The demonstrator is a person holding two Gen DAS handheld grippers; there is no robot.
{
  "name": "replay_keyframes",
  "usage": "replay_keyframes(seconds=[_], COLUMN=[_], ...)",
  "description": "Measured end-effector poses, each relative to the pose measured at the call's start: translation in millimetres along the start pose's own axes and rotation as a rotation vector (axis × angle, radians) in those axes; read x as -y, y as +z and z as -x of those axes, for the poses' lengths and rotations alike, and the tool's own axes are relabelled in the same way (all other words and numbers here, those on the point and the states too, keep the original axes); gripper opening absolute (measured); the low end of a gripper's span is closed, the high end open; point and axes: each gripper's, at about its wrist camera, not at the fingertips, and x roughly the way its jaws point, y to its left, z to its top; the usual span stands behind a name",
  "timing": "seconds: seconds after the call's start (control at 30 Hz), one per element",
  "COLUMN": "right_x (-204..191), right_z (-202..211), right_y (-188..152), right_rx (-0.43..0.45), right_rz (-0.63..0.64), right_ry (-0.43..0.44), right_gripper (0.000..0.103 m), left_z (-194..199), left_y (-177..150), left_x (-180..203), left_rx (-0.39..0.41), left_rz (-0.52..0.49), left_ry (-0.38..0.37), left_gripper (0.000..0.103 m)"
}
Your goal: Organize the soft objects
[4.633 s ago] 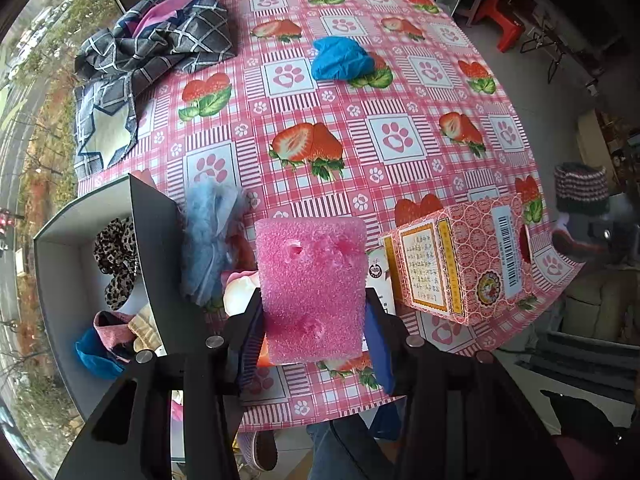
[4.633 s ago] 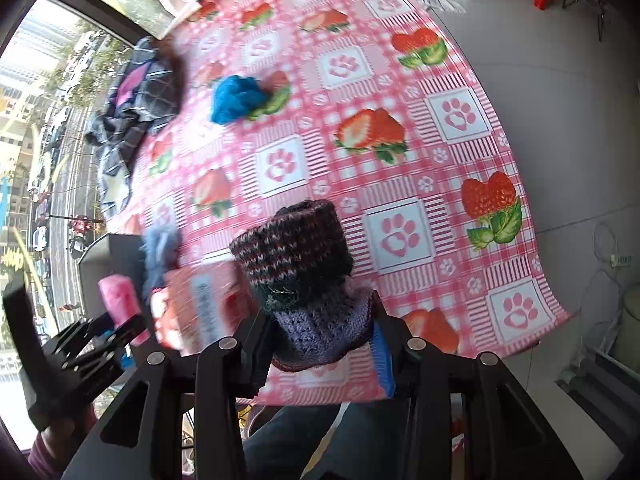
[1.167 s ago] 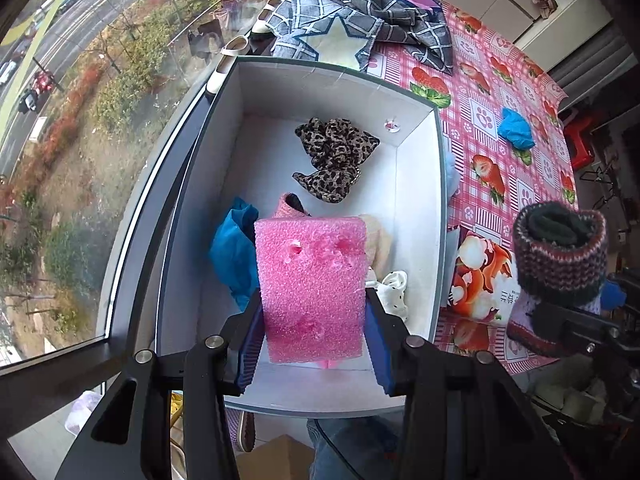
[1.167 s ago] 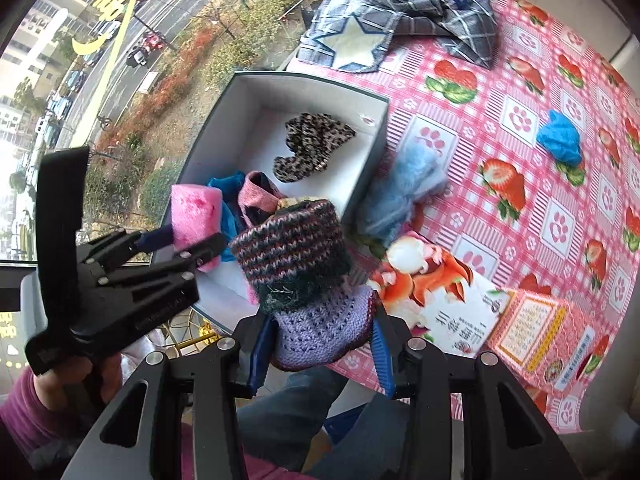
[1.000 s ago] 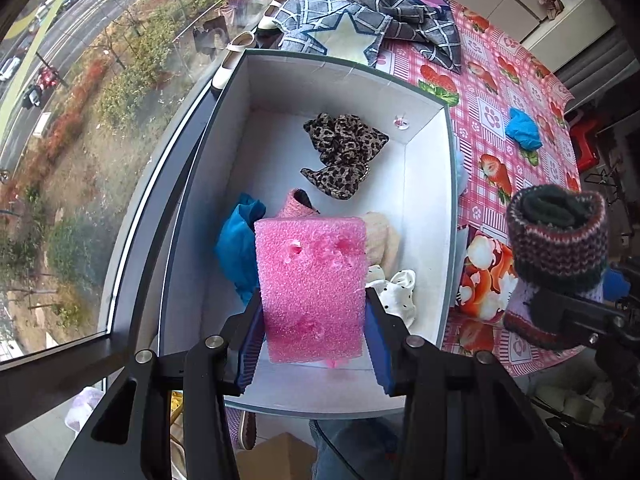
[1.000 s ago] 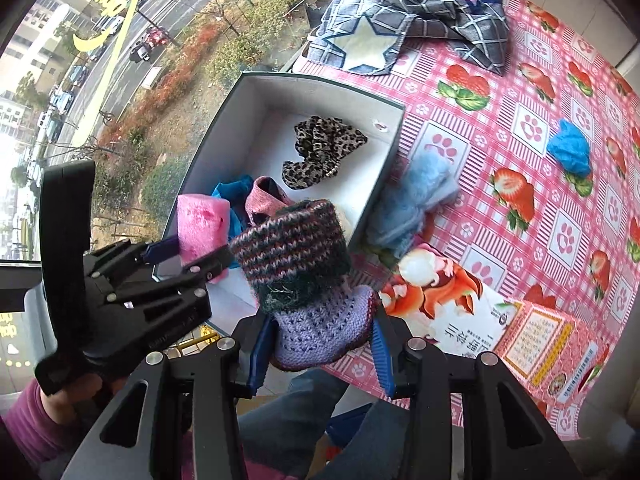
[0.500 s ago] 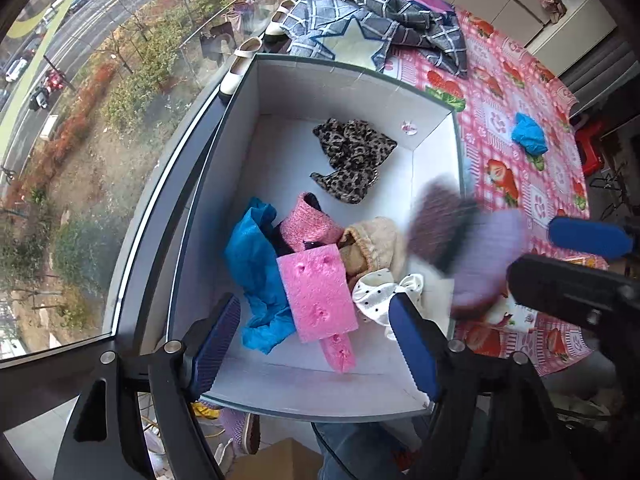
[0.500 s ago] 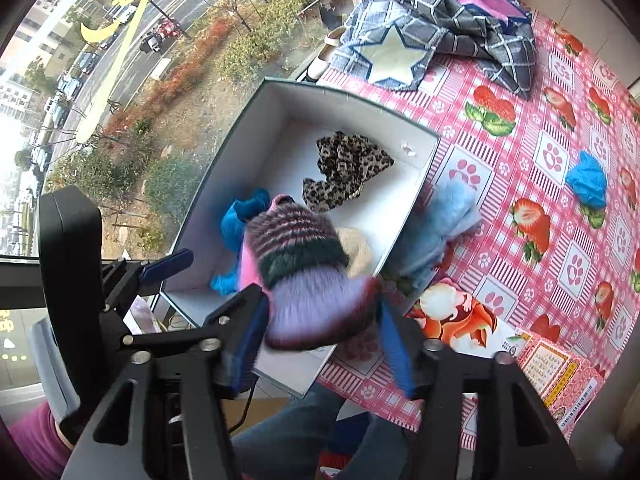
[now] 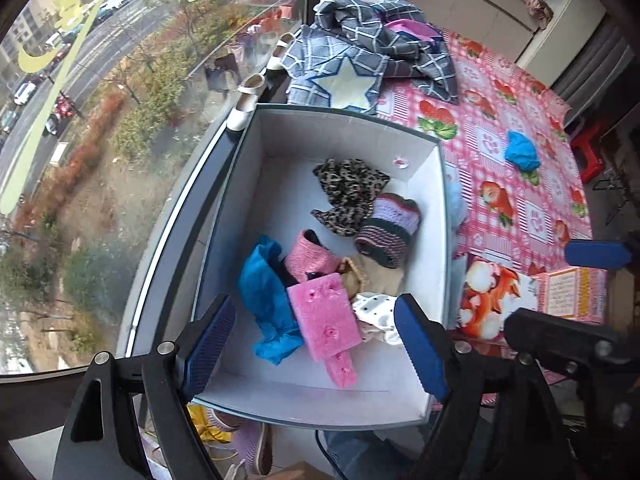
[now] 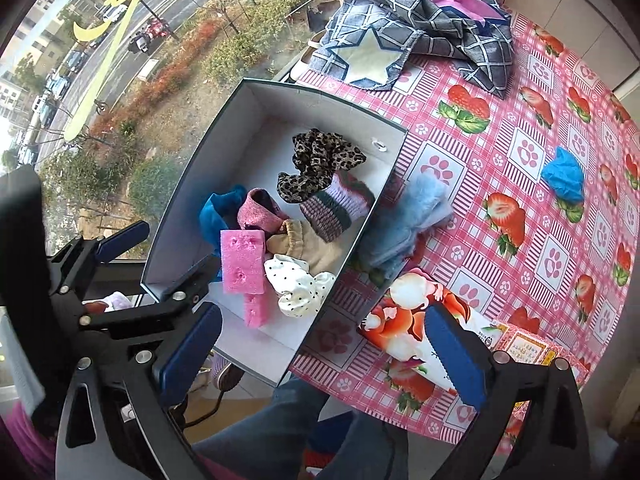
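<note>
Both grippers are hanging over a white box (image 9: 436,216) at the table's window edge, pointing steeply down. The left gripper (image 9: 316,340) is spreading its jaws, nothing between the pads; the pink sponge (image 9: 324,320) is lying loose on the box floor below it. The right gripper (image 10: 320,354) is also opening wide and carrying nothing; the striped knit hat (image 10: 334,204) is resting in the box against the right wall.

Going left to right inside the box: one bright blue cloth (image 9: 266,296), one pink knit piece (image 9: 308,258), the one pink sponge, one leopard-print scrunchie (image 9: 348,192), one tan cloth (image 10: 304,244), one white dotted bow (image 10: 298,286), one striped knit hat. That makes seven, though something smaller may be lying hidden under the pile.

Two soft things are waiting outside the box. One pale blue fluffy piece (image 10: 404,220) is lying on the strawberry tablecloth (image 10: 500,152) just beside the box's right wall, its long axis running from lower left to upper right, up and right of the right gripper, which seems the nearer hand. One blue bundle (image 10: 564,176) is sitting farther right, well apart from both. One plaid garment (image 10: 420,28) is heaped at the far edge, and one patterned carton (image 10: 532,350) is lying near the right gripper.
</note>
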Motion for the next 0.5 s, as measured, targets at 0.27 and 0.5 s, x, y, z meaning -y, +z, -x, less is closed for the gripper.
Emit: replay_keyframes(seconds=[0.27, 0.5], right_x=[10.1, 4.3], right_z=[5.7, 0.9], right_y=[-16.2, -24.6], right_rx=[0.019, -0.003], right_rz=[-0.043, -0.036], right_ry=[-0.020, -0.013], right_gripper=[0.102, 0.102], left_z=[4.9, 5.0], left_y=[-9.5, -13.9], left_x=[8.5, 11.4], left_rx=[0.004, -0.012], left_rz=[-0.078, -0.084], left_ry=[0.070, 0.074], left_gripper=[0.084, 0.084])
